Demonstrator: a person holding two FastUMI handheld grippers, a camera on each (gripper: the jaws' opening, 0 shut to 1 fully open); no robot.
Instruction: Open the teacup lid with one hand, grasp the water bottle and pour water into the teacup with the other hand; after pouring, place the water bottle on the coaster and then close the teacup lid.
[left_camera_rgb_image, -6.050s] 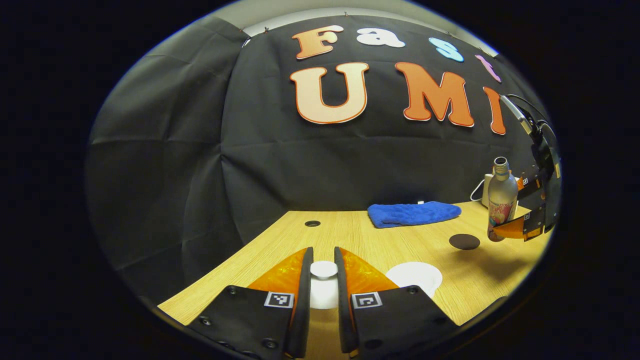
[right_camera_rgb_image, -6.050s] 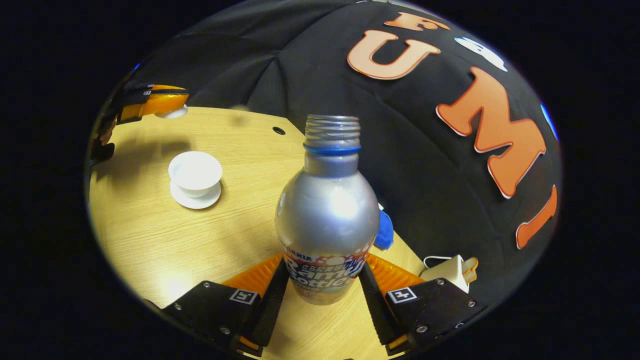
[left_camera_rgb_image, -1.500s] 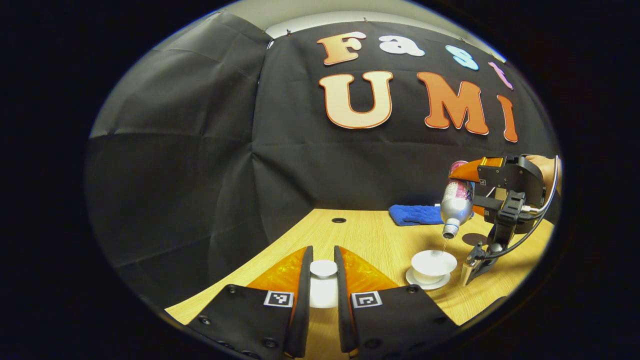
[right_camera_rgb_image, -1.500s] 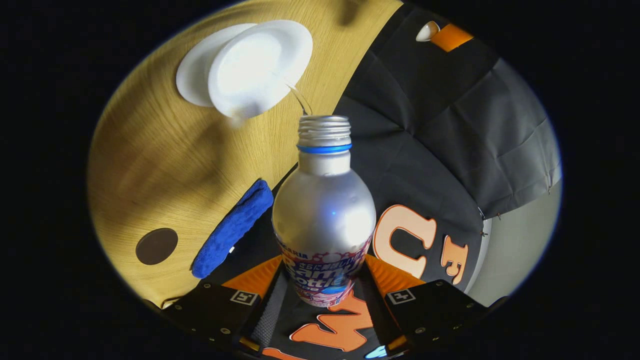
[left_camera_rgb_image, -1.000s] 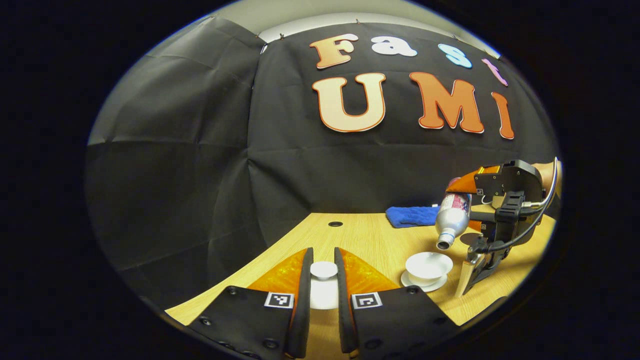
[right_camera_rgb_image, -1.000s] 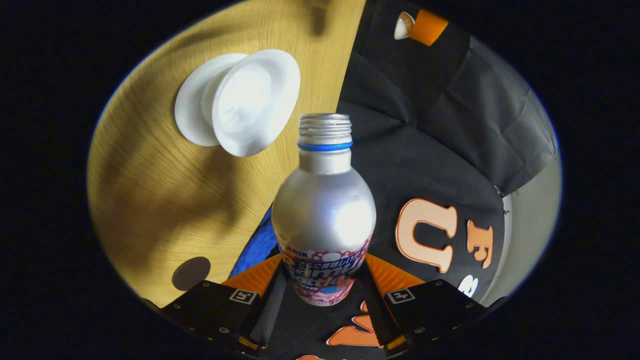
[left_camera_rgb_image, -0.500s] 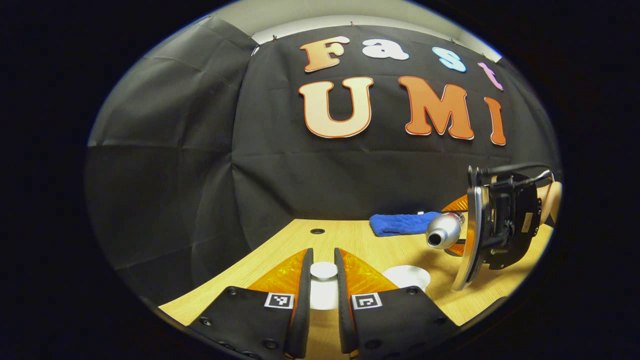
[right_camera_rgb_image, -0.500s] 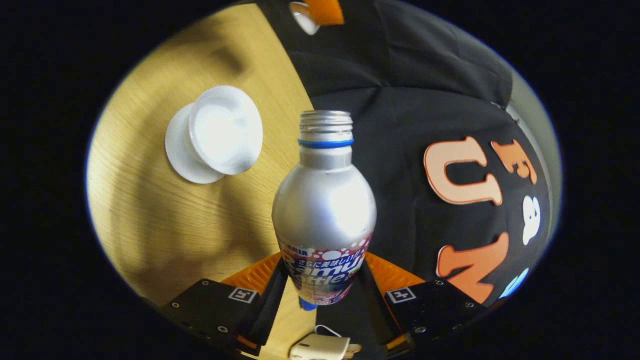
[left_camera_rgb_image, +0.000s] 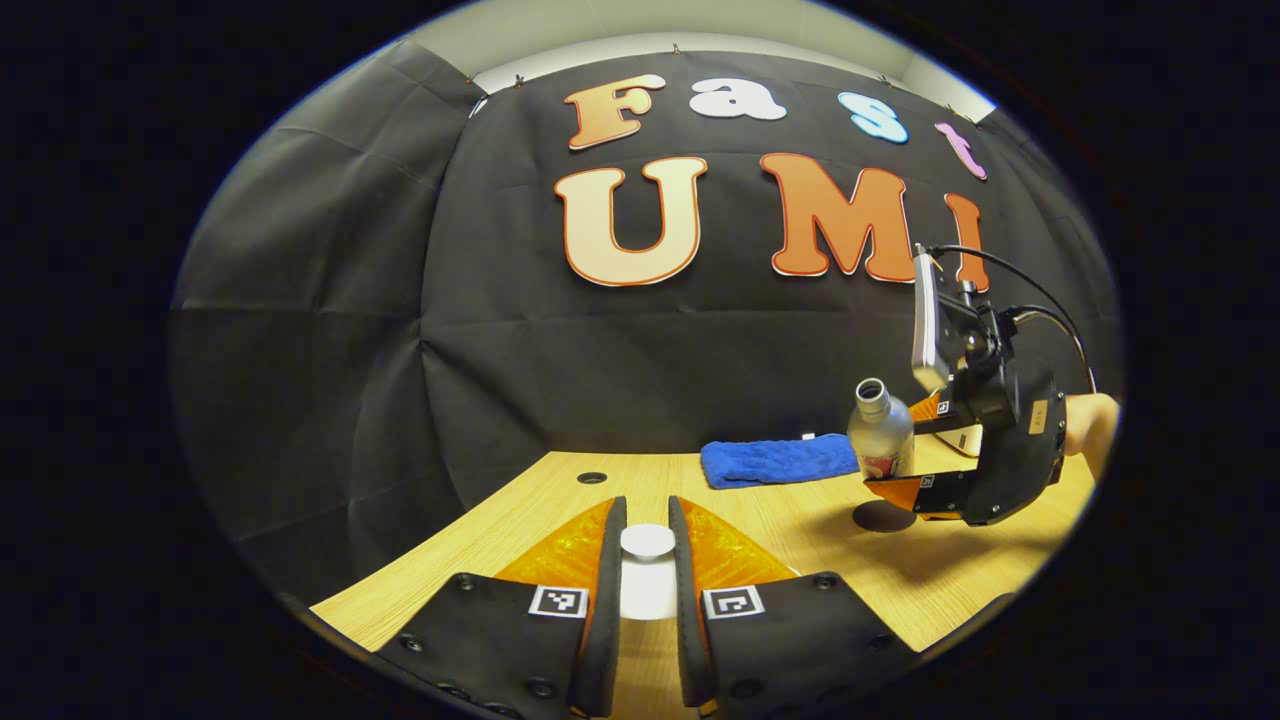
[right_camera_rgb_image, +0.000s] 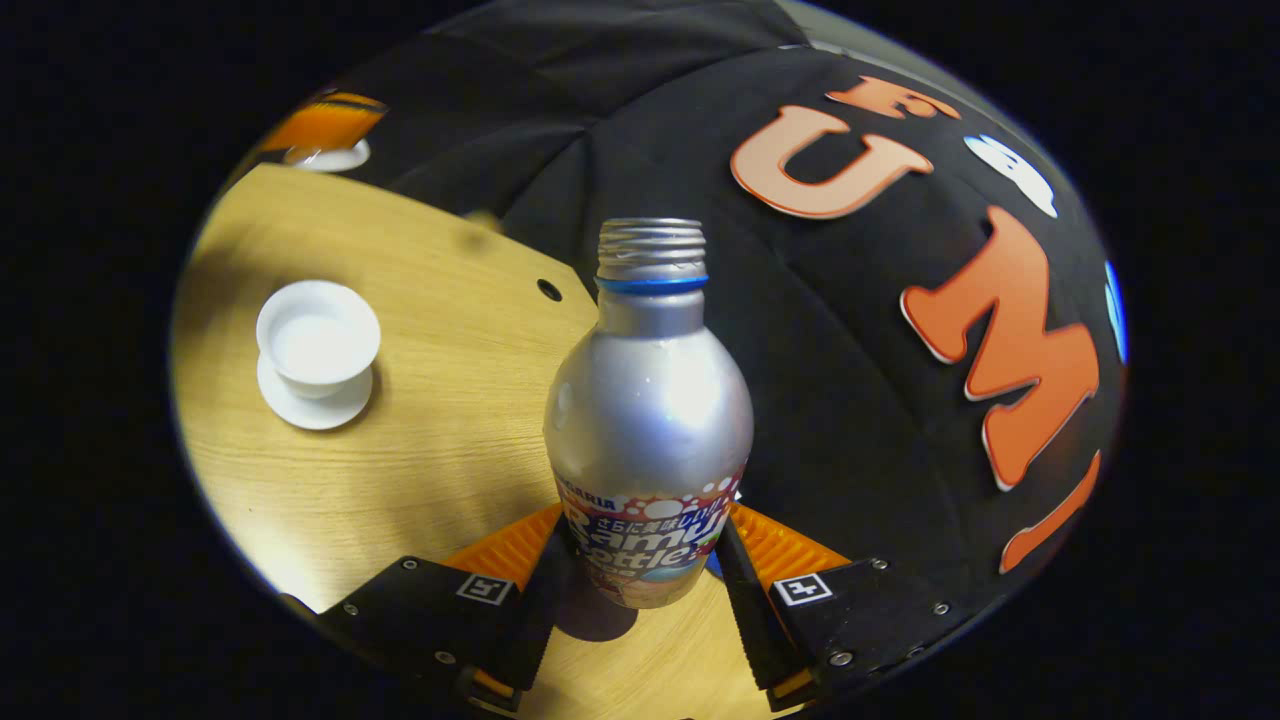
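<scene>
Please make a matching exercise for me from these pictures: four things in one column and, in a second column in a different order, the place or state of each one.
Things:
1. water bottle
2. teacup
3. teacup lid
4. blue cloth

Places or states:
A. lying on the table near the wall
B. held between the left gripper's fingers
C. open, standing on its saucer
D. held by the right gripper, above the dark coaster

Pairs: 1-D, 2-C, 3-B, 4-A
</scene>
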